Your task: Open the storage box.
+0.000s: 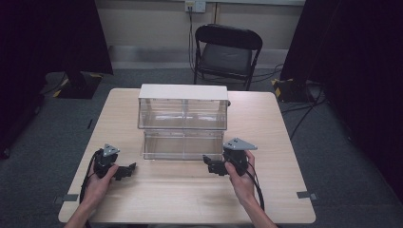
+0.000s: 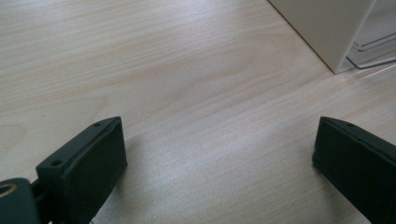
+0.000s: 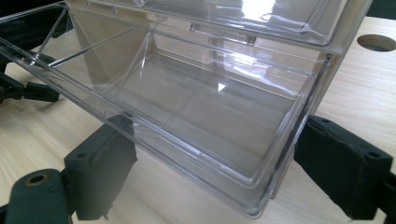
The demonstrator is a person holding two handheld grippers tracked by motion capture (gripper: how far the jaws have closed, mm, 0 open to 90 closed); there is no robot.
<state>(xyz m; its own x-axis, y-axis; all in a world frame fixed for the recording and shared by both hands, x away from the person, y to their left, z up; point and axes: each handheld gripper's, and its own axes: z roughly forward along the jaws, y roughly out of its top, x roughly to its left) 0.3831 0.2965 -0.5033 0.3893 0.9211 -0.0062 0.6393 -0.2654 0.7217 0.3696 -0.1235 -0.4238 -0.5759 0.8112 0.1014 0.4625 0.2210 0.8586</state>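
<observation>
Both hands rested on the table (image 1: 190, 190); the left gripper (image 1: 127, 170) and right gripper (image 1: 210, 164) gaped, jaws released, before the clear drawer cabinet (image 1: 183, 121).

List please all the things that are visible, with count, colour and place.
Drawer box: one, clear drawers in a white frame, middle of the table; the lower drawer stands pulled out.
Table: one, light wood, centre.
Chair: one, black, folding, behind the table.
Wall socket: one, pale, on the back wall.
Curtains: dark, at both sides.
Floor: grey carpet.
Left gripper: one, black, open, on the table left of the box.
Right gripper: one, black, open, at the lower drawer's right front corner.
</observation>
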